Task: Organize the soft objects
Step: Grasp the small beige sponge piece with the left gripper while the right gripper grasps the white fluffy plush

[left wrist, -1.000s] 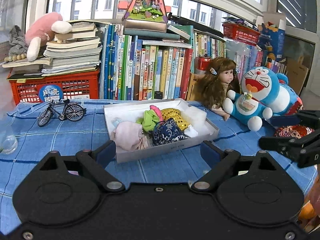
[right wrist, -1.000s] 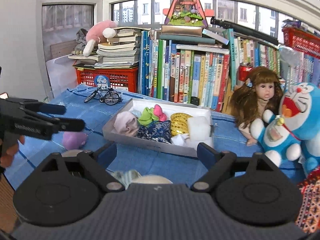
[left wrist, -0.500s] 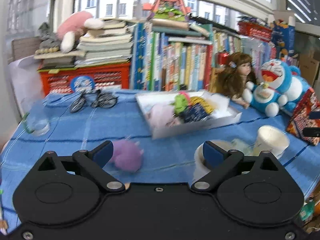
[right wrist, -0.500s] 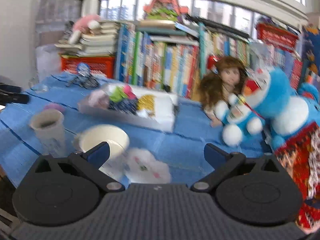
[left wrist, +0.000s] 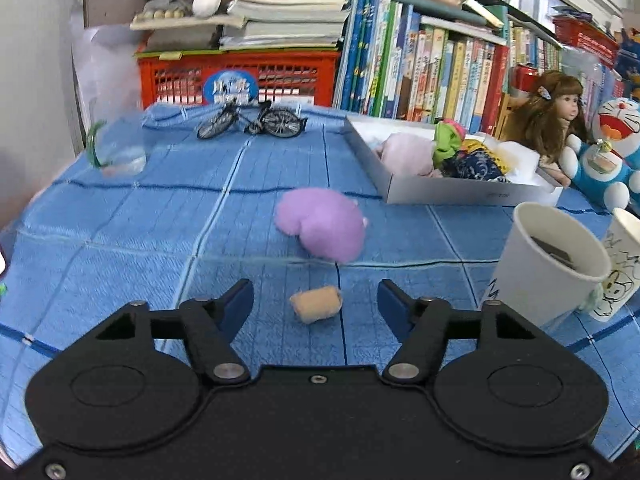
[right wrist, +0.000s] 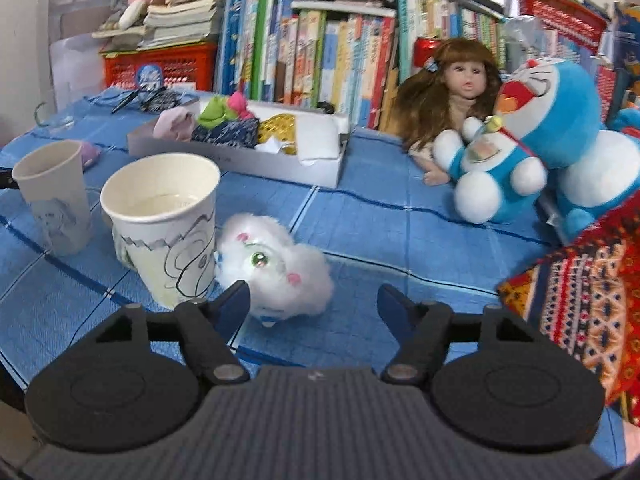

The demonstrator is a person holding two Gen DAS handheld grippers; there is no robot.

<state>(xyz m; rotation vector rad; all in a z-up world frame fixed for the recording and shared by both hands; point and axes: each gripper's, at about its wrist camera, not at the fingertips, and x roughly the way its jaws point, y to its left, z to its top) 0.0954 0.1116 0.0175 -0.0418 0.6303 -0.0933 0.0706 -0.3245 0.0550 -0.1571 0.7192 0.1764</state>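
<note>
**Soft goods on blue cloth: two grippers, jaws closing, nothing held**

My left gripper [left wrist: 316, 300]: black plastic, blue pads, jaws spread and closing. Between them, untouched, lies one tan roll [left wrist: 316, 303], a short soft cylinder on its side, long axis running across the view, right end slightly farther away. Beyond it, one purple plush [left wrist: 322, 222], heart-shaped and fuzzy, lobes toward me and to the left, apart from the roll.

My right gripper [right wrist: 314, 302]: same build, ribbed grey body, jaws spread and closing, not pressing anything. One white plush [right wrist: 276, 266], fluffy and rounded, with a green gem eye and pink marks, sits at the left pad, off centre; whether it touches that pad I cannot tell. It lies just beside the nearer cup.

Cups [right wrist: 164, 220]: two, paper, white with line drawings, upright, tapered. The second [right wrist: 52, 196] stands further left.

Cloth [left wrist: 120, 248]: one, blue, quilted in a grid of stitched lines.

Tray [right wrist: 280, 160]: one, white card, shallow and rectangular, long axis running left to right in the right view; filled with bundled fabric pieces in pink, green, navy, gold and white. Count unclear.

Behind: one long-haired doll [right wrist: 452, 92], two blue-and-white cat plushes [right wrist: 496, 172], one model bicycle [left wrist: 252, 120], one red crate [left wrist: 240, 76], one row of books [left wrist: 420, 60].
</note>
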